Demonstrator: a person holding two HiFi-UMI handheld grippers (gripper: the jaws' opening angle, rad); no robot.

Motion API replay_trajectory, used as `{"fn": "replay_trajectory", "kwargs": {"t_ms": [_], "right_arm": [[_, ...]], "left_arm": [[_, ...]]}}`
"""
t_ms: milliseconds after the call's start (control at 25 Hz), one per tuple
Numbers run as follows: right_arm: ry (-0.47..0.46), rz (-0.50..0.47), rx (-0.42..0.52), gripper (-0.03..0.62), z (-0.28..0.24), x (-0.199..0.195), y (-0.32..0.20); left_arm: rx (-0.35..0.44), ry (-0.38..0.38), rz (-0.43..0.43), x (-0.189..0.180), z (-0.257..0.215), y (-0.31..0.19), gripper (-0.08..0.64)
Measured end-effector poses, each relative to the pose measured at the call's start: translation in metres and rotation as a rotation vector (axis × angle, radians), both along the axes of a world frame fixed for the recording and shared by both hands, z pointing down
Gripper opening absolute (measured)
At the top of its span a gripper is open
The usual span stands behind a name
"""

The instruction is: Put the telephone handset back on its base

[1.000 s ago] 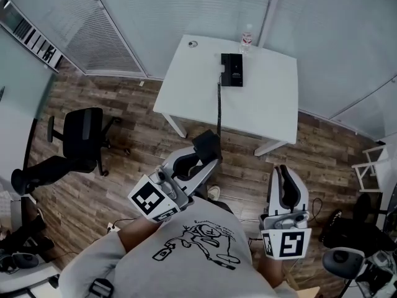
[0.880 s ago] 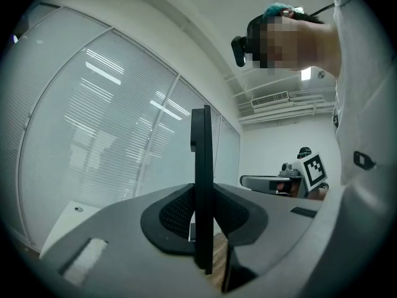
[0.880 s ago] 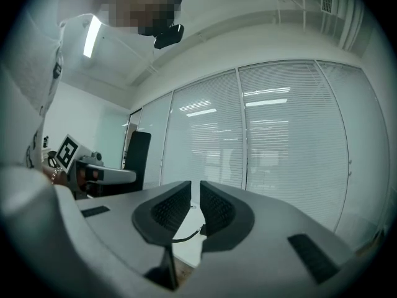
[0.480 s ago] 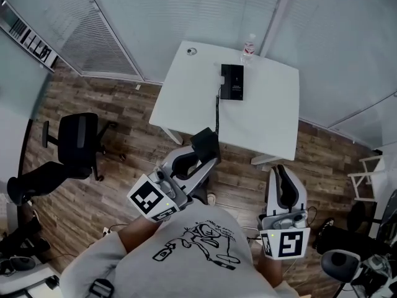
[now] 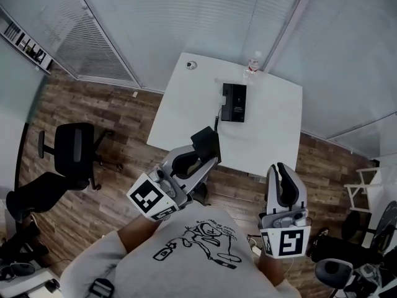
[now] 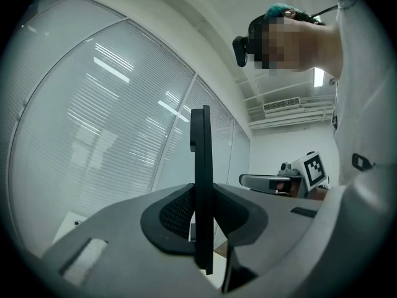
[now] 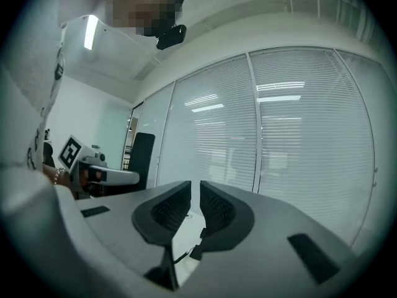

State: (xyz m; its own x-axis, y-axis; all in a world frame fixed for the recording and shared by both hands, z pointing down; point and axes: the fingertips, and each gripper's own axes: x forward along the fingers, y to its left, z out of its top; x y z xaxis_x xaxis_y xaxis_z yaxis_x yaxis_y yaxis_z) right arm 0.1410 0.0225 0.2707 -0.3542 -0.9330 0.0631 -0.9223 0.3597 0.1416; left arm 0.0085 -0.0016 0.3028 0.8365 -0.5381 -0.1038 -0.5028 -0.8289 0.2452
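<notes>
Head view: left gripper (image 5: 200,158) fingers pinching telephone handset (image 5: 206,143) (cord (image 5: 216,120) runs to base (image 5: 234,102) on table (image 5: 273,135)); right gripper (image 5: 282,170) fingers pressed together, empty.

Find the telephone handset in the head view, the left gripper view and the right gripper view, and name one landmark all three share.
Head view: the handset sits just left of centre, clamped in the left claw.
Left gripper view: the handset stands dead centre, an edge-on black slab.
Right gripper view: the handset shows left of centre, a dark upright slab.
Shared landmark: the window blinds.
</notes>
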Motion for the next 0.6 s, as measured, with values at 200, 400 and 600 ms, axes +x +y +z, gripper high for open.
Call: {"fn": "replay_trajectory", "kwargs": {"t_ms": [200, 400, 600], "right_arm": [[0.003, -0.017, 0.011, 0.038, -0.011, -0.010, -0.024], [0.015, -0.021, 0.019, 0.038, -0.013, -0.017, -0.074], [0.025, -0.023, 0.024, 0.038, -0.013, -0.024, -0.112]], "left_arm": [[0.018, 0.003, 0.010, -0.004, -0.012, -0.023, 0.074], [0.018, 0.006, 0.015, -0.010, -0.011, -0.074, 0.074], [0.015, 0.009, 0.036, -0.012, -0.008, -0.108, 0.074]]}}
